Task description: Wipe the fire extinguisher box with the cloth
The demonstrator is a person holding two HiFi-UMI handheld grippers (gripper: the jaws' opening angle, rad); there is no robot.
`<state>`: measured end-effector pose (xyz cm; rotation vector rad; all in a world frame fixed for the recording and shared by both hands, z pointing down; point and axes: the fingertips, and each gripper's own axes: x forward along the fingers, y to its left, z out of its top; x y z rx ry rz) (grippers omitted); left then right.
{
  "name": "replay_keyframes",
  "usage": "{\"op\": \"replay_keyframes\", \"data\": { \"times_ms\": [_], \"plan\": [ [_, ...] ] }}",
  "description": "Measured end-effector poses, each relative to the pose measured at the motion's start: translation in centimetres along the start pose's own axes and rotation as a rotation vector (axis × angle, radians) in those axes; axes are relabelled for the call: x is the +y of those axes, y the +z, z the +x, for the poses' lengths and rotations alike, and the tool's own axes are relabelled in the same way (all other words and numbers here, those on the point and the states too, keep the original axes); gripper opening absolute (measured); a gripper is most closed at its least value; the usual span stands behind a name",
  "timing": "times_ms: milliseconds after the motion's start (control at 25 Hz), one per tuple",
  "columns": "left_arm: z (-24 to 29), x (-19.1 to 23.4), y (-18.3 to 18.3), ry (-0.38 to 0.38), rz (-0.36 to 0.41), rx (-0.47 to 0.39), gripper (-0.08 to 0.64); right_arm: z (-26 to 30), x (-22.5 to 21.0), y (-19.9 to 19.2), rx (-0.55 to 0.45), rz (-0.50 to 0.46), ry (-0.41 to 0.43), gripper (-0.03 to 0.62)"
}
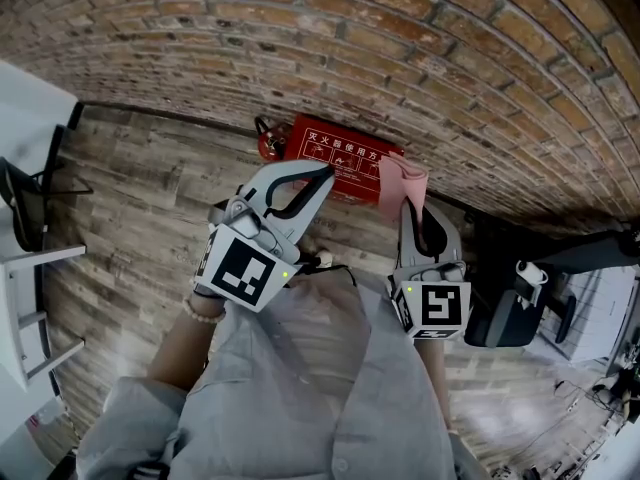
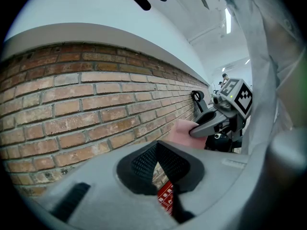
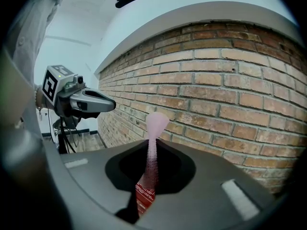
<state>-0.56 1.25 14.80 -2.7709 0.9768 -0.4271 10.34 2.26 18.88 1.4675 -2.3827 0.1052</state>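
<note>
Seemingly above the box [image 1: 345,158], right tool [image 1: 410,213] pinches cloth [image 1: 401,178].

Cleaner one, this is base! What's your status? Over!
Left claw shut, empty. Right claw shut on pink cloth. Fire extinguisher box ahead, against brick wall. Nothing seen blocking.

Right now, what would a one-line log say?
left tool: shut, empty | right tool: shut on cloth | box: against wall

Bare wooden plank floor [image 1: 150,193] lies open left of the red metal fire extinguisher box [image 1: 340,153]. A brick wall [image 1: 400,48] blocks behind, and a bulky black object [image 1: 500,313] crowds its right.
</note>
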Motion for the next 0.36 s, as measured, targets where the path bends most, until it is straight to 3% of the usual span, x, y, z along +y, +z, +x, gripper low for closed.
{"op": "replay_keyframes", "data": {
  "times_ms": [360],
  "plan": [
    [-0.1,0.23,-0.2,0.01,0.001,0.01,-0.002,0.11,0.61,-0.1,0.008,-0.028,0.023,0.028]
  ]
}}
